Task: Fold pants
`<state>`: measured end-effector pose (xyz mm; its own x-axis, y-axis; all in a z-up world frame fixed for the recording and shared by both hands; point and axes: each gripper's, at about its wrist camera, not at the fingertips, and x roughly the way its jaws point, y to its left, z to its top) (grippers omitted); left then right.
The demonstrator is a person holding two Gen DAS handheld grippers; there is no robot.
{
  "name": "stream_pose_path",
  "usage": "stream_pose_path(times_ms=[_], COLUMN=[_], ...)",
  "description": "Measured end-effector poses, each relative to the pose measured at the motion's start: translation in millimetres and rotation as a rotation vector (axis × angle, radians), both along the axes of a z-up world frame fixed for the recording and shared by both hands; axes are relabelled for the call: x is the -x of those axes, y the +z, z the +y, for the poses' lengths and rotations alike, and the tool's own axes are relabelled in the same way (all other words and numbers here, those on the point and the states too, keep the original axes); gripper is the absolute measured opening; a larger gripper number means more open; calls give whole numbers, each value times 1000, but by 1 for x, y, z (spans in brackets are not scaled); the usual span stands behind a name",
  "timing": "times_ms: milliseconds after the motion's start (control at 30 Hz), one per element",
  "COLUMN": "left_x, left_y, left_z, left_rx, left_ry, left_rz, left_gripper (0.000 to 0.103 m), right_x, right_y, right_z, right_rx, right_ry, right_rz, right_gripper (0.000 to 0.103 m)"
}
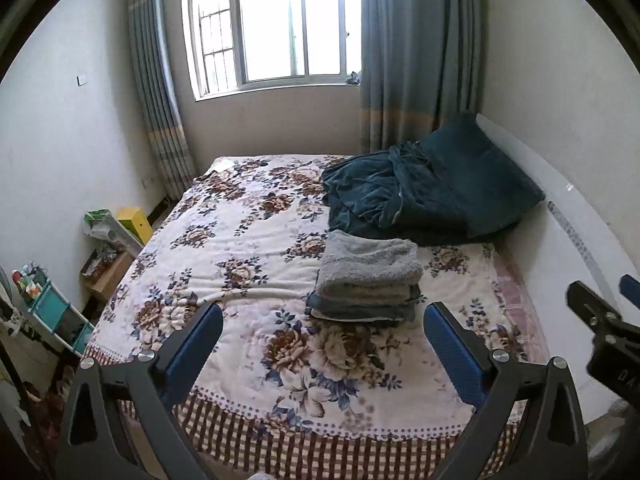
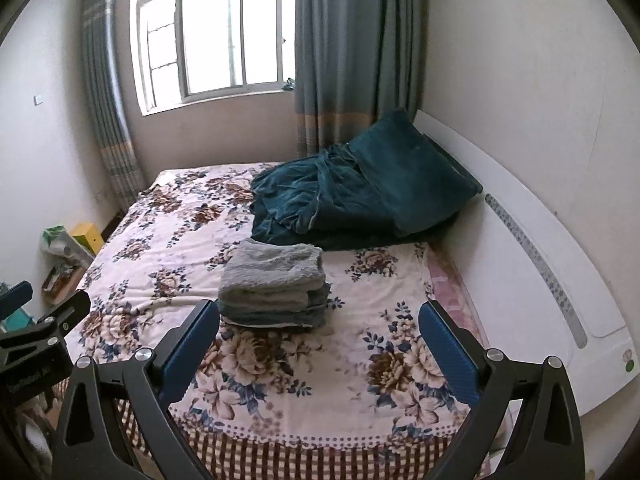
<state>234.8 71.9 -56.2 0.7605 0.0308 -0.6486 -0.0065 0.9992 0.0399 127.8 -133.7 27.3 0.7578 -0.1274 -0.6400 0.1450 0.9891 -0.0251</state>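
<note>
1. Fingers on my left gripper (image 1: 322, 322) stand wide apart, blue pads bare, nothing between them; they hang above the near end of the bed (image 1: 240, 240).
2. Right gripper (image 2: 320, 322): fingers equally spread and unloaded, beside the left one.
3. Pants: I read the grey folded piece topping the stack (image 1: 366, 276) as them; I cannot tell for sure. Stack sits on the floral cover, right of centre.
4. Teal blanket (image 1: 420, 192) heaped just behind the stack, against the white headboard (image 2: 540, 248).
</note>
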Motion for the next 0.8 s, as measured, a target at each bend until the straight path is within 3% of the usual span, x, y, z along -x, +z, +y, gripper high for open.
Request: stream_pose_path(times_ms=[400,800], left_x=[-36,-40], left_y=[-15,-17], left_z=[-16,-13], left_rx=[-23,-22], left_ry=[3,13], left_rz=[27,24], left_gripper=[103,103], right_x=[-48,-61], right_y=[-32,-43], right_z=[-14,-9], right_rx=[8,-4], right_ry=[-19,-6], right_rz=[64,80], right_gripper=[102,102])
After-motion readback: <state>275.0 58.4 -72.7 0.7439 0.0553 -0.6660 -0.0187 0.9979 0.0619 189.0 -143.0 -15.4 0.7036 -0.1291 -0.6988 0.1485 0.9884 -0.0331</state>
